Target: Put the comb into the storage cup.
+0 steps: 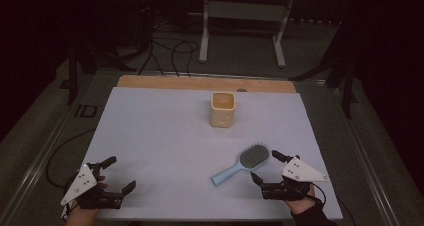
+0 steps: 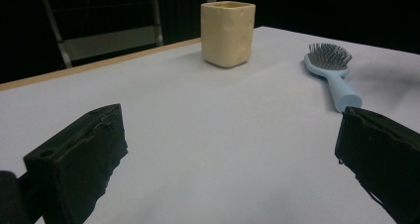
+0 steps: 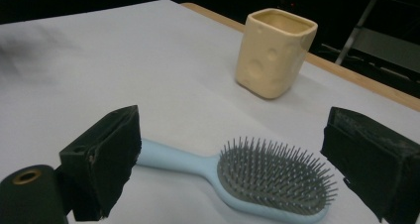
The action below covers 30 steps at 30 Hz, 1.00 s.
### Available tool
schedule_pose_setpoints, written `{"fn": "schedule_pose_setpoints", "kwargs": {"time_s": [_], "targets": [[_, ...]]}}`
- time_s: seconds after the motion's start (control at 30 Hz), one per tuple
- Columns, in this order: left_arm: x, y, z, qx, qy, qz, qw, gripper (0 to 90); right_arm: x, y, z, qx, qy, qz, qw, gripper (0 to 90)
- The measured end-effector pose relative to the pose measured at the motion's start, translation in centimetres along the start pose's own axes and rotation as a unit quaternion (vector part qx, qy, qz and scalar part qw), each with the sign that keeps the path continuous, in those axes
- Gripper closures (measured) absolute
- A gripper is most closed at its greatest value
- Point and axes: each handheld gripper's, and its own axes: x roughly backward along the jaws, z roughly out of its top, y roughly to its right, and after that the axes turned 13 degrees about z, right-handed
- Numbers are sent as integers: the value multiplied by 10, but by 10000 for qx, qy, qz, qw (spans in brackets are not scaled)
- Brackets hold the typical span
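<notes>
A light-blue hairbrush (image 1: 241,163) lies bristles-up on the table (image 1: 160,136), its handle pointing toward the near edge and its head just beside the right gripper (image 1: 265,166), whose 2 fingers stand wide apart with nothing between them. A cream cup (image 1: 222,109) stands upright farther back, well apart from the brush. The left gripper (image 1: 120,173) rests near the table's front left corner, its fingers also spread wide and holding nothing.
</notes>
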Motion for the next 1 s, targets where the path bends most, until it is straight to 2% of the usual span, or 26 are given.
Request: {"fn": "schedule_pose_setpoints", "kwargs": {"time_s": [0.43,0.63,1.0], "targets": [[0,0,0,15,7,-27,10000,0,1,3,26,148,141,25,9998,82],[0,0,0,22,11,-35,10000,0,-4,2,38,179,113,95,9997,82],[0,0,0,22,11,-54,10000,0,-24,-2,61,431,21,315,9986,82]]}}
